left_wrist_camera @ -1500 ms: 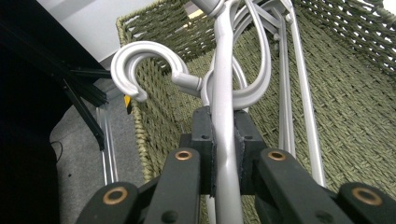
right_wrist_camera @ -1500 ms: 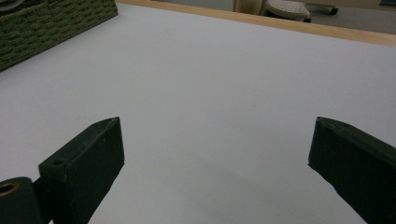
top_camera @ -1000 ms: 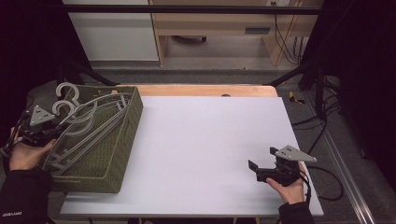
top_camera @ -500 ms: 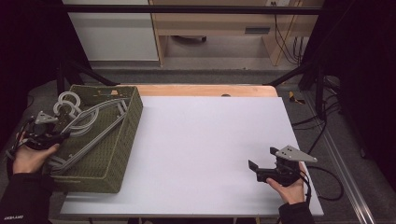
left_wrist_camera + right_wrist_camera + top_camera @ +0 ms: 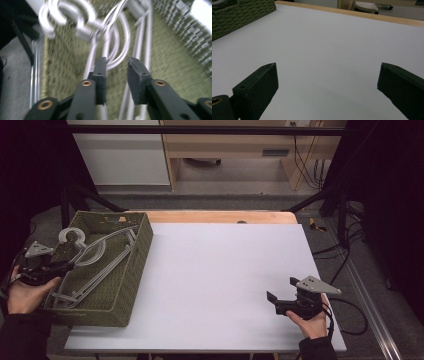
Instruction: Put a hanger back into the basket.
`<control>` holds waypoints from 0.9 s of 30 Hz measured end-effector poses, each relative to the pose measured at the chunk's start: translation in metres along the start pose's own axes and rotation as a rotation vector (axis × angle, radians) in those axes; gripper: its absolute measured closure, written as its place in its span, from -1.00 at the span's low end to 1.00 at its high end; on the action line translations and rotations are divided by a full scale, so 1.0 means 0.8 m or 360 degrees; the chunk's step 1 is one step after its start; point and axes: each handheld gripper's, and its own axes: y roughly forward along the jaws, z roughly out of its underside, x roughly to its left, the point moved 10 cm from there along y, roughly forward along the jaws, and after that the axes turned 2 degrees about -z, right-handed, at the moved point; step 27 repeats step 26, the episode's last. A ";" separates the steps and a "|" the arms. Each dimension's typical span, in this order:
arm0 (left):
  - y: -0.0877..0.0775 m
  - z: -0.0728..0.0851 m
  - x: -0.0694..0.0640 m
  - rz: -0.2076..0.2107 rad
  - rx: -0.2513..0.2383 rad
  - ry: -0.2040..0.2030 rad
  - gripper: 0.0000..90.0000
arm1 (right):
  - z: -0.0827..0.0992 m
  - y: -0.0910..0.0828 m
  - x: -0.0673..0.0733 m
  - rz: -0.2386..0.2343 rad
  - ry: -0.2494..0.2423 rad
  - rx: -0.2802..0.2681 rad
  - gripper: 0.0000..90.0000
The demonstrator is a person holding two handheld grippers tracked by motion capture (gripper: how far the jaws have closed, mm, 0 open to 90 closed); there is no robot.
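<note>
Left gripper view looks down my left tongs (image 5: 117, 62) into the green woven basket (image 5: 175, 62), and the jaws stand a little apart with nothing pressed between the pads; they have just been opening. A grey rail of the clothes hangers (image 5: 110, 47) runs under the gap, loose, not clamped. A second ago in the high view the hanger hooks stood higher over the basket's far corner beside my left hand; now the hangers (image 5: 92, 257) lie lower, slanted inside the basket (image 5: 135, 270) at the desk's left edge, hooks toward the far left corner. I judge I have let go of them, so the bundle sits in the basket and either needs a fresh grip or is put down for good. My right tongs (image 5: 327, 82) gape wide and empty above the bare white desk (image 5: 332, 37), near its right front corner.
</note>
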 end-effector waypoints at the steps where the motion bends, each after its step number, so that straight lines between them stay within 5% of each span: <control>1: -0.003 -0.004 -0.005 0.0019 -0.0037 -0.0004 0.40 | 0.000 -0.001 0.000 0.0000 0.0003 -0.0001 -0.92; 13: -0.040 -0.040 -0.110 0.0405 -0.0455 -0.0120 -0.29 | -0.007 -0.006 0.001 -0.0010 0.0006 -0.0068 -0.92; 19: -0.044 -0.032 -0.160 0.0548 -0.0525 -0.0115 -0.58 | -0.011 -0.010 0.000 -0.0023 0.0018 -0.0099 -0.93; 27: -0.040 -0.019 -0.201 0.0600 -0.0547 -0.0031 -0.79 | -0.011 -0.013 -0.002 -0.0039 0.0022 -0.0113 -0.94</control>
